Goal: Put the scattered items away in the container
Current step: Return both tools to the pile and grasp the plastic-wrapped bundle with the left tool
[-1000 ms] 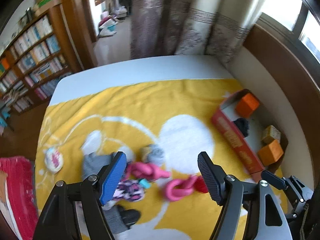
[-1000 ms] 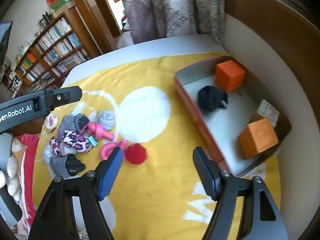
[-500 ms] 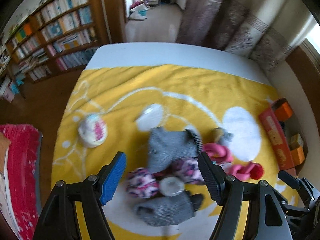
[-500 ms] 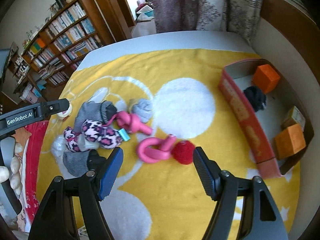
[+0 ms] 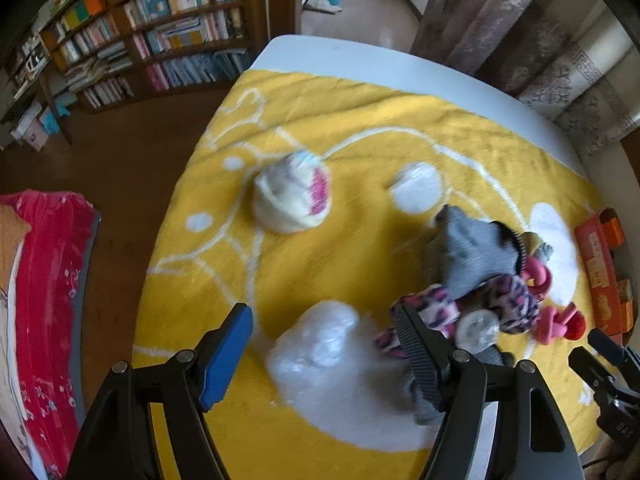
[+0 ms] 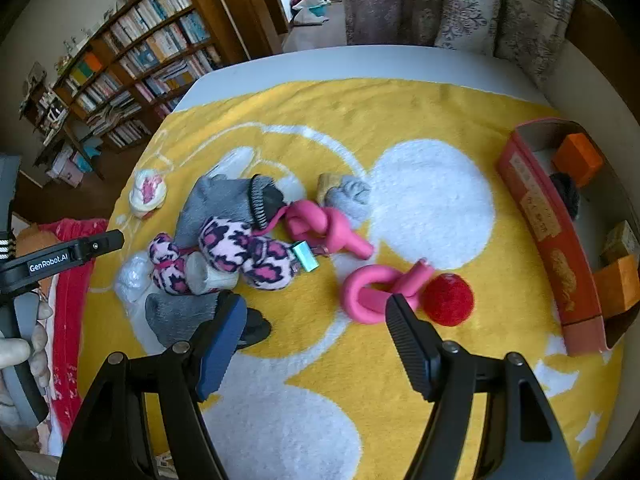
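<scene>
My left gripper [image 5: 324,332] is open above a crumpled clear plastic wad [image 5: 320,344] on the yellow blanket [image 5: 344,128]. A white-and-pink rolled sock [image 5: 290,196] lies beyond it. My right gripper [image 6: 316,320] is open over the blanket, near a knotted pink toy [image 6: 376,288] and a red ball [image 6: 448,300]. A pile of a grey sock [image 6: 224,204], leopard-print pink socks [image 6: 248,256] and a second pink knot [image 6: 324,226] lies to its left. The red box [image 6: 540,228] at right holds orange blocks and a black item.
A bookshelf [image 6: 132,64] stands beyond the bed's far left. Curtains [image 6: 448,4] hang at the back. A red cloth [image 5: 40,300] lies left of the bed. The left gripper shows in the right wrist view [image 6: 60,256], with a hand on it.
The left gripper has swung left and lower, away from the pile, and now hangs over the plastic wad. The right gripper has moved left from the box toward the pink knot and ball.
</scene>
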`<control>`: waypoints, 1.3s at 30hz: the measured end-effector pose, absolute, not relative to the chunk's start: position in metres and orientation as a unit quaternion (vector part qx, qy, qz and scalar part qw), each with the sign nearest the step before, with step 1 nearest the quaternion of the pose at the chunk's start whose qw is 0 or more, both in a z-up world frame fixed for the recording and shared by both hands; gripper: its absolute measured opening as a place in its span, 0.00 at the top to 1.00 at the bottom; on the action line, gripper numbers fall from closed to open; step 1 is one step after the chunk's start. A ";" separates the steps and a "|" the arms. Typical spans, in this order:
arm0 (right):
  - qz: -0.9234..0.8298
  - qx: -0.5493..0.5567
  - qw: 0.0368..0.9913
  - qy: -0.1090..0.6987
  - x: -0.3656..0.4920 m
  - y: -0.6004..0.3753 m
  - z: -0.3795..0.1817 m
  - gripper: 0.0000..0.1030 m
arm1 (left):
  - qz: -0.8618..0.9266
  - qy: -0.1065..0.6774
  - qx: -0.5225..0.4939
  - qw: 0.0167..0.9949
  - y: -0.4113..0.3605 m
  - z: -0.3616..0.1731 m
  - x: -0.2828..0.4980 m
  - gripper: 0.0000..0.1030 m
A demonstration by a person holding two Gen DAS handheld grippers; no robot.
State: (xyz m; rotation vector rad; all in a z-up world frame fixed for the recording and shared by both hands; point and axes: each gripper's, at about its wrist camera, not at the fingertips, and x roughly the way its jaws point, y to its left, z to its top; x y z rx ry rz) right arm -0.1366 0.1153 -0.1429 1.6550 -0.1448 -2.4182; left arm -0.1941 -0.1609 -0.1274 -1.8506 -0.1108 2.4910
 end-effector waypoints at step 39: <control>-0.776 0.584 0.239 0.014 -0.135 0.033 -0.172 0.20 | 0.784 -0.032 -0.616 0.069 -0.168 -0.171 -0.183 0.59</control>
